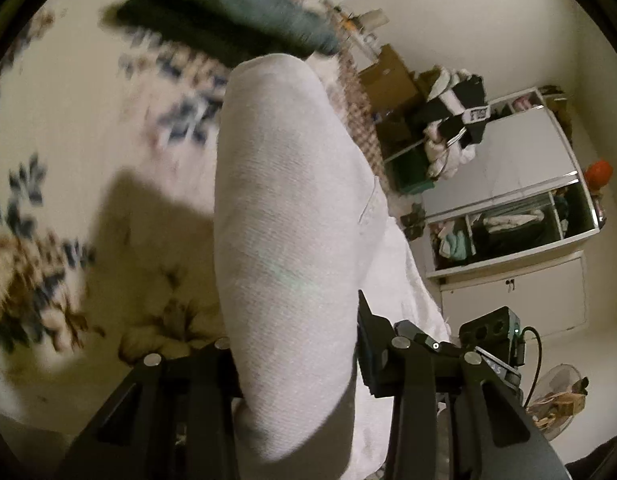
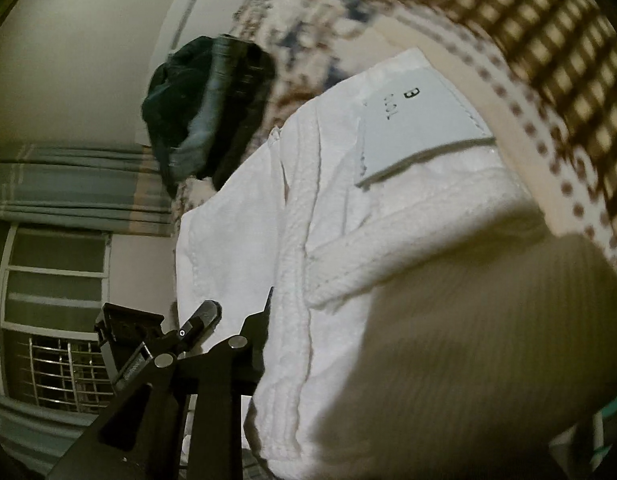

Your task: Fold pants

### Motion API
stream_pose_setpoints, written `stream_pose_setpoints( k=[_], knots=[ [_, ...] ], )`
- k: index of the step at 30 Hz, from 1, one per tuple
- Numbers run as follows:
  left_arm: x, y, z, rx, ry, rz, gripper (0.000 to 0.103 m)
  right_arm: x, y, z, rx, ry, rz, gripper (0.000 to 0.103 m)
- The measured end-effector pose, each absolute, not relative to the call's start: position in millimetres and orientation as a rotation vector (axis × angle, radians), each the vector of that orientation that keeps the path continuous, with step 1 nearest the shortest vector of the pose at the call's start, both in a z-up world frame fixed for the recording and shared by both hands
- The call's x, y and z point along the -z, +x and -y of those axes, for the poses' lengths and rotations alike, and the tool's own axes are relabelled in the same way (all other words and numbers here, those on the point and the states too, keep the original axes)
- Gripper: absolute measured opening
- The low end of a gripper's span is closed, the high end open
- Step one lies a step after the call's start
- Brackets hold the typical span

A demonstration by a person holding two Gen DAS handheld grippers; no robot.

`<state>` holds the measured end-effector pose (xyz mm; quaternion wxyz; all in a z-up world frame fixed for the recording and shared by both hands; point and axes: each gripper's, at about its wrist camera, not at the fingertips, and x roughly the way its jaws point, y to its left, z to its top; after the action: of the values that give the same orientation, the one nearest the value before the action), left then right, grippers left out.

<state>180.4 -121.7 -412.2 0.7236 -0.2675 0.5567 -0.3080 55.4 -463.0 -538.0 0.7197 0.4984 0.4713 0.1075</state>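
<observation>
In the left wrist view, the left gripper [image 1: 296,364] is clamped on the white pants [image 1: 284,208]. The cloth runs up from between its black fingers [image 1: 370,354] toward twelve o'clock as a broad, taut fold. Beneath lies a floral bedspread [image 1: 68,128], blurred. A dark teal folded garment [image 1: 236,8] lies on it at eleven o'clock. At three o'clock stands a white wardrobe [image 1: 520,184] with open shelves, a heap of clothes [image 1: 452,120] at two o'clock beside it.

In the right wrist view, the right gripper [image 2: 308,360] grips the pants' [image 2: 340,208] waistband end; only the left of its fingers [image 2: 256,344] shows, pressed against the cloth, the other hidden behind fabric. A pale leather-look patch [image 2: 420,132] with dark print sits on the waistband at one o'clock. The dark garment [image 2: 204,108] lies at eleven o'clock, a checked blanket [image 2: 528,40] at two o'clock, a barred window [image 2: 56,320] at eight o'clock.
</observation>
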Motion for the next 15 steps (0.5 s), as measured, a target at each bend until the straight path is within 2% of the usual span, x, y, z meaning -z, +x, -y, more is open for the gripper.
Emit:
stream_pose_setpoints(
  k=[8, 15],
  knots=[
    [322, 278, 112, 0.681, -0.622, -1.082, 0.034, 429, 152, 454, -0.299, 1.043, -0.927, 0.025],
    [303, 419, 103, 0.712, -0.668, -1.027, 0.034, 374, 287, 436, -0.285, 1.009, -0.833, 0.025]
  ],
)
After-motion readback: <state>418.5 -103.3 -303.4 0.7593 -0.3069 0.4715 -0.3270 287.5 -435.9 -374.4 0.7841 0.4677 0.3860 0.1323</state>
